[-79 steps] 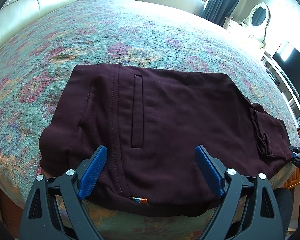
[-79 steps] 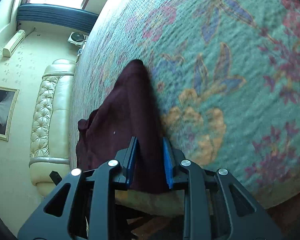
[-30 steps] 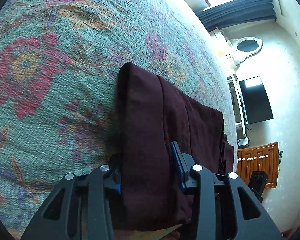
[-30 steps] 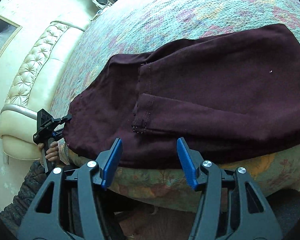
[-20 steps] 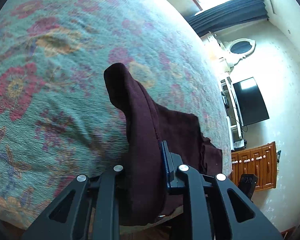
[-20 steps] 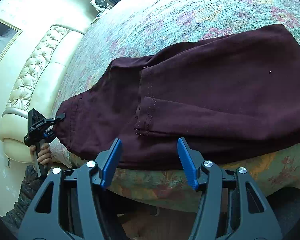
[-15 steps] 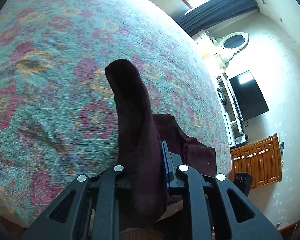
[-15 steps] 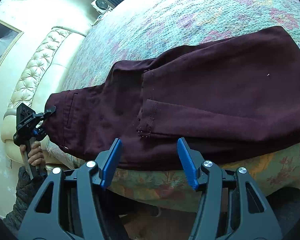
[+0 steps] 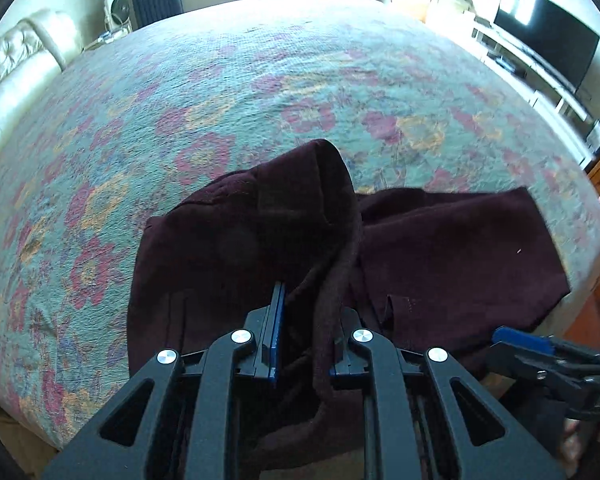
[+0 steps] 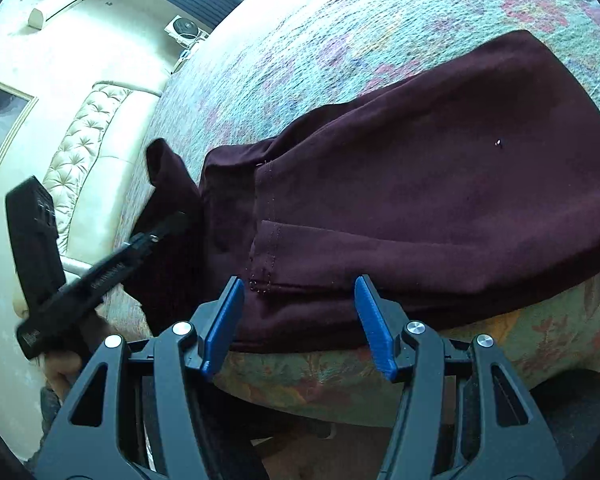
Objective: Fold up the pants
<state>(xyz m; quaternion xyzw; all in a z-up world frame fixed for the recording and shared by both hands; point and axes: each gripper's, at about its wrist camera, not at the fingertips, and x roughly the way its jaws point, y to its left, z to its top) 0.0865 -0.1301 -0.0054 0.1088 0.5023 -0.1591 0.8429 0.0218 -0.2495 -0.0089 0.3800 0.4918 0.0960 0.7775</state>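
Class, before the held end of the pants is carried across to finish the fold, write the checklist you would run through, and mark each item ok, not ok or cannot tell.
1. Left claw clamped on the pants: ok, cloth is bunched between its blue pads.
2. Held end lifted off the bedspread: ok.
3. Right claw free of cloth: ok, open, nothing between its pads.
4. Lower layer lying flat: ok, only slight creases by the hem.
5. All layers of the held end caught: cannot tell.
6. Landing area free of other things: ok.
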